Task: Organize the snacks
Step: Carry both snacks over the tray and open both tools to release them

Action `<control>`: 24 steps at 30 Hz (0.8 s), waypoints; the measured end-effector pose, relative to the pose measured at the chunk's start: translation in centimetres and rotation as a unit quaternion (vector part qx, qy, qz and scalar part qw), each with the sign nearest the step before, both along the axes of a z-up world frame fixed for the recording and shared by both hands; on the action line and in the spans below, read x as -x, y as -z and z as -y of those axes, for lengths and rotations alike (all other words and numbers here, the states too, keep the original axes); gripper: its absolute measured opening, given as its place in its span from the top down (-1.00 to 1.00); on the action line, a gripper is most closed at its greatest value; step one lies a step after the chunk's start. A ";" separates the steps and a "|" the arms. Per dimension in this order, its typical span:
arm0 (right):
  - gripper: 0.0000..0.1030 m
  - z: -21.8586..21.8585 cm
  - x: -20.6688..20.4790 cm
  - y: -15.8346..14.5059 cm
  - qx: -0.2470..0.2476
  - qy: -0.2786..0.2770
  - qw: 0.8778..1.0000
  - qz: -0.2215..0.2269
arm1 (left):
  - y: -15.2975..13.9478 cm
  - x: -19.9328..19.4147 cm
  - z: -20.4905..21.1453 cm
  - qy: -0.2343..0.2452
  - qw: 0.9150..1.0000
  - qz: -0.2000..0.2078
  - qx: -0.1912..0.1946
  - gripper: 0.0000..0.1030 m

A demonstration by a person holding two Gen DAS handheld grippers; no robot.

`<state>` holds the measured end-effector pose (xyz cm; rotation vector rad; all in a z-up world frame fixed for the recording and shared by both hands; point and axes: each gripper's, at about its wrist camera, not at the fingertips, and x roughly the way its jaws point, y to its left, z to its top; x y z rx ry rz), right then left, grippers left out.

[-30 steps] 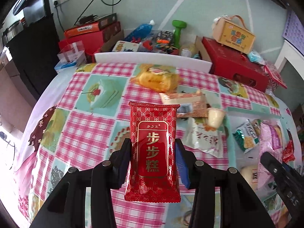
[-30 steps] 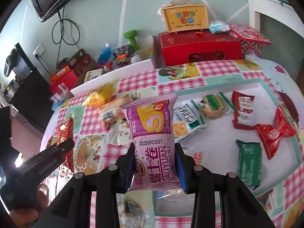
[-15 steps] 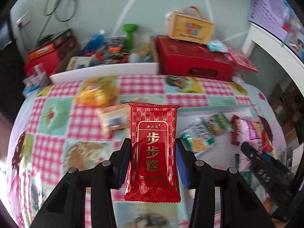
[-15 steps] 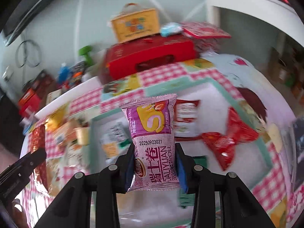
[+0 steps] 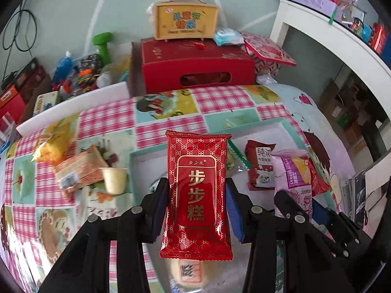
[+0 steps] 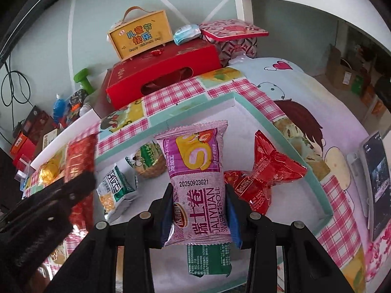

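My left gripper [image 5: 195, 210] is clamped on a red snack packet [image 5: 196, 193] with gold Chinese lettering; the blue pads press its two long edges and the packet stands upright between them, above the table. My right gripper [image 6: 199, 216] is clamped the same way on a purple Swiss roll packet [image 6: 198, 185], which also stands upright between its fingers.

Both packets hang over a shallow white tray [image 6: 276, 131] with a teal rim that lies on a pink checked tablecloth [image 5: 107, 119] printed with cartoon pictures. In the tray, seen from the right wrist, lie a red twisted wrapper [image 6: 266, 175] just right of the purple packet, a green packet [image 6: 209, 258] below it, a white and green packet [image 6: 117, 190] to the left, and a round biscuit pack [image 6: 149, 161] behind that one. The left wrist view also shows a dark red packet [image 5: 259, 166] in the tray, and a round pale snack [image 5: 188, 272] under the red packet (blurred, so I cannot read it).

Left of the tray, on the cloth, sit a yellow bag [image 5: 51, 144], an orange packet [image 5: 80, 171] and a small pudding cup [image 5: 113, 180]. Behind the table stands a red box [image 5: 195, 70] with a yellow carry case [image 5: 185, 22] on top.
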<state>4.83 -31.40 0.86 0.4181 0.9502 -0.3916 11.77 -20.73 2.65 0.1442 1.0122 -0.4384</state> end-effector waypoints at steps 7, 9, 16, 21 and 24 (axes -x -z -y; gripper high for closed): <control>0.20 0.5 0.0 0.6 0.002 0.004 1.000 -0.011 | 1.1 -0.7 1.3 0.007 1.000 -0.011 -0.002 0.10; 0.20 0.7 -0.1 0.8 0.000 0.006 1.000 -0.014 | 1.4 -0.8 1.4 0.006 1.000 -0.014 -0.004 0.09; 0.20 0.8 0.0 0.8 0.002 0.006 1.000 -0.014 | 1.6 -0.9 1.6 0.005 1.000 -0.017 -0.006 0.09; 0.19 0.6 -0.1 0.8 0.004 0.003 1.000 -0.014 | 1.6 -0.9 1.5 0.003 1.000 -0.018 -0.006 0.09; 0.17 0.6 -0.1 0.7 0.006 0.007 1.000 -0.011 | 1.8 -1.0 1.3 -0.002 1.000 -0.022 -0.008 0.00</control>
